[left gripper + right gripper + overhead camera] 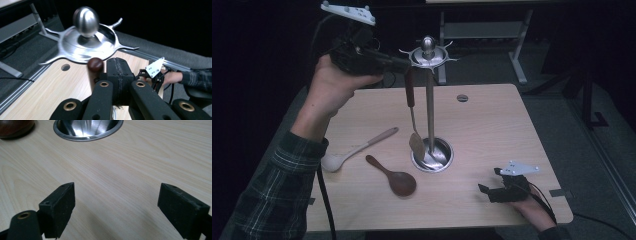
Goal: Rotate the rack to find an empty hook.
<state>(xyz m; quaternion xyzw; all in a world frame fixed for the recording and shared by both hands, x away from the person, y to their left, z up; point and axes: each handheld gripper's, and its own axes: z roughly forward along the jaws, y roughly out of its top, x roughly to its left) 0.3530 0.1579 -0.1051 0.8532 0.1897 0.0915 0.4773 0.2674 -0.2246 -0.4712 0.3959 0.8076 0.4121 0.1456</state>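
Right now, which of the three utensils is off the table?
The spatula with the dark wooden handle: it hangs upright at the steel rack. The white spoon and dark wooden spoon lie flat on the table.

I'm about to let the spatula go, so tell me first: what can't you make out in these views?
- High view: whether the spatula handle sits on a prong of the utensil stand; the left hand-held gripper covers it.
- Left gripper view: its shut jaws hide the handle below the knob.
- Right gripper view: the brown wooden spoon is cut off by the edge.
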